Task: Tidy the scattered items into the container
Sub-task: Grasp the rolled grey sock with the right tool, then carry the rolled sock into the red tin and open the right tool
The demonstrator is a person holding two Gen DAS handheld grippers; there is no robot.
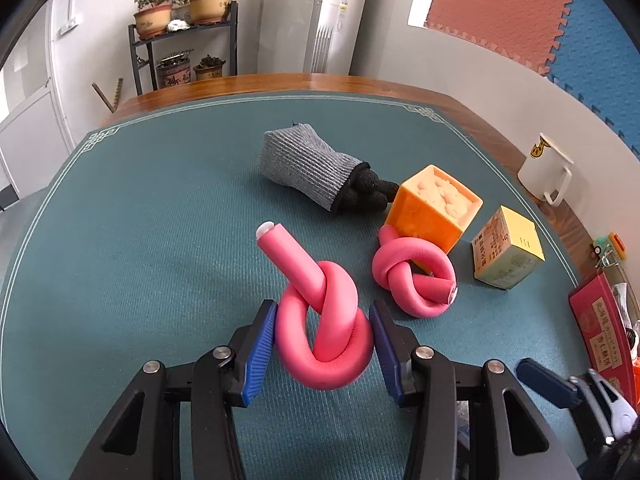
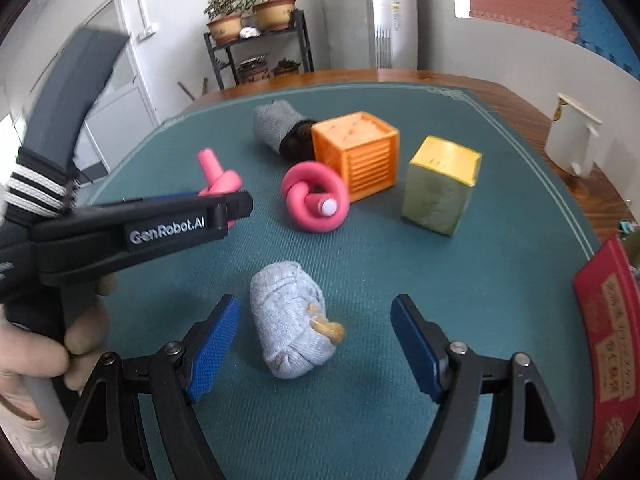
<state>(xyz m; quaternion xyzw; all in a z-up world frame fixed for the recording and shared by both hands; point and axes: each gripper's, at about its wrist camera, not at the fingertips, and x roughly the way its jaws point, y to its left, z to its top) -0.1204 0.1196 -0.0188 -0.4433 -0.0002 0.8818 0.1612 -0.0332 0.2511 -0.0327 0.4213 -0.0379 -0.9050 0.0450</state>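
My left tongs [image 1: 324,344] are clamped on a knotted pink foam roller [image 1: 322,320], both blue pads pressed against the sides of its loop, with its free end sticking up and away from me. In the right wrist view those same tongs show from the side at the left, held by a hand [image 2: 44,344] with a striped cuff above it, the pink knot just visible past their tip.

My right tongs [image 2: 316,344] stand well open over a rolled pale grey sock [image 2: 292,320] lying on the green mat [image 1: 140,220] that covers the desk. The sock sits between the pads but nearer the left one, and neither pad touches it.

Further off, near the middle of the mat, a second knotted pink roller [image 1: 414,276] lies touching the near side of an orange crate [image 1: 434,208], which is tipped at an angle. A dark grey ribbed sock [image 1: 308,164] with something black poking from its open end lies just left of the crate on the far side. A yellow carton [image 1: 508,254] stands to the right of the crate, apart from it. A white mug [image 1: 546,172] sits on the bare wood at the far right, and a red tin [image 1: 600,332] lies along the right edge of the desk.
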